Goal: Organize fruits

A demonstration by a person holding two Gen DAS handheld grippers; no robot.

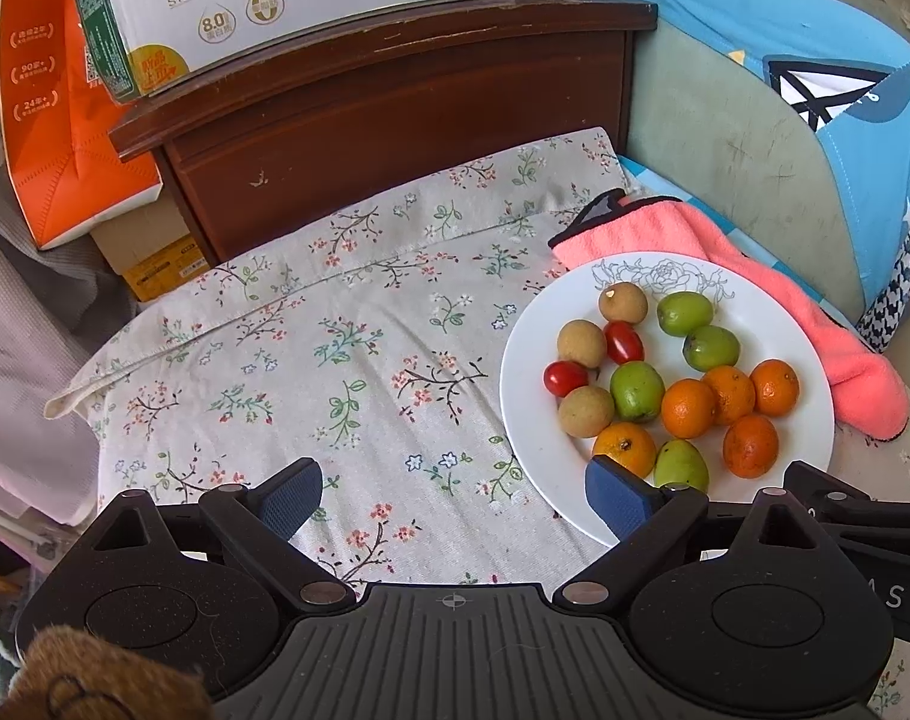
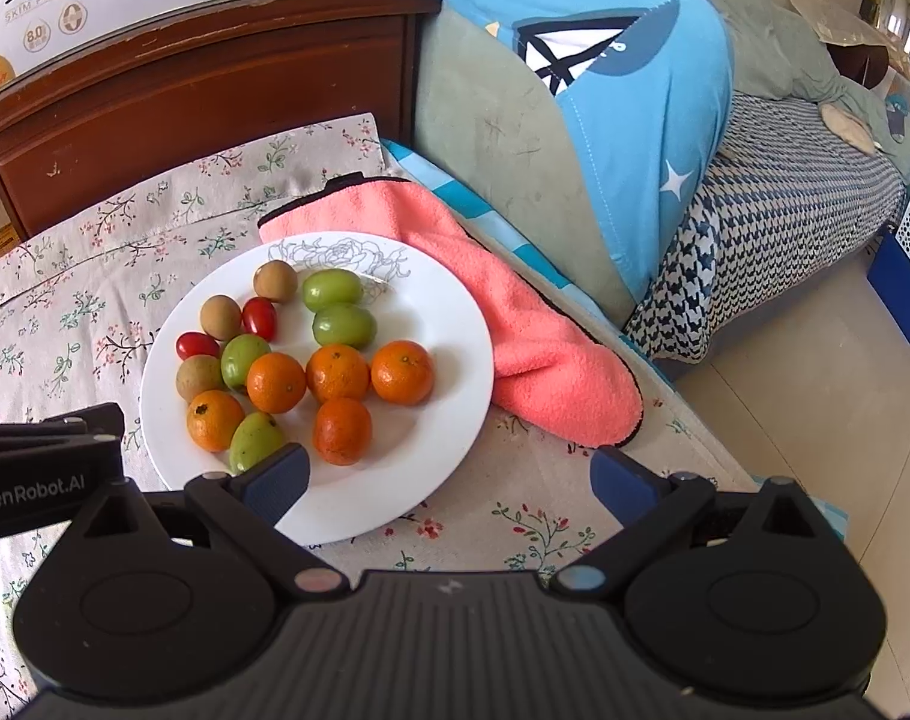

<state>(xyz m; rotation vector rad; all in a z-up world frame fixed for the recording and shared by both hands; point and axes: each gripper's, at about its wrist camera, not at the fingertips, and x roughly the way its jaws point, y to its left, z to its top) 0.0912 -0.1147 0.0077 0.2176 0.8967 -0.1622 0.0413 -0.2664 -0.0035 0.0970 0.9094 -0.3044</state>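
Right wrist: pink cloth (image 2: 545, 354) touches fruit plate (image 2: 455, 372)

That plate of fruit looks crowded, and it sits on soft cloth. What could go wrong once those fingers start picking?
1. The oranges touch one another and the green fruits, so grabbing one may nudge its neighbours into rolling.
2. The cherry tomatoes look soft; a hard squeeze could burst them.
3. The white plate lies near the edge, partly on the pink towel; pushing down on its rim might tip it.
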